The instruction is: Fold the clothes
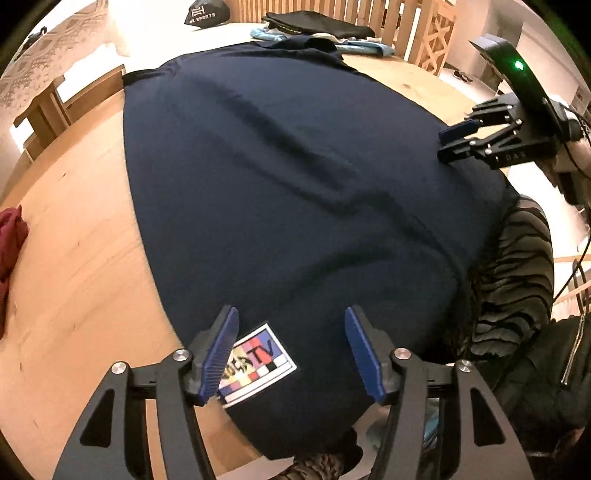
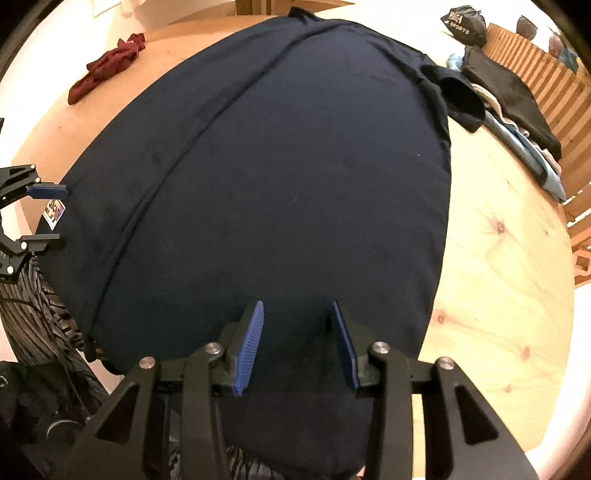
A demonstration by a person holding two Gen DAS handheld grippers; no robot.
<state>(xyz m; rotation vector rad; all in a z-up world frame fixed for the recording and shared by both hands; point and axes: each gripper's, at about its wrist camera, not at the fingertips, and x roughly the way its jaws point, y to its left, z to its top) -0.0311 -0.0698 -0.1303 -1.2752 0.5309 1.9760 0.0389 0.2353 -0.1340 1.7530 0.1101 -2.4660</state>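
Note:
A navy T-shirt lies spread flat on the wooden table, with a colourful patch near its hem. My left gripper hovers over that hem corner, jaws wide apart on either side of the patch, with no cloth pinched. My right gripper stands over the other hem corner, jaws apart, dark fabric lying between and under them without the pads pressing on it. Each gripper shows in the other's view: the right one at the shirt's right edge, the left one by the patch.
A crumpled red garment lies on the table beyond the shirt's side. A stack of folded clothes and a black bag sit near the wooden railing. A person's striped clothing is at the table's near edge.

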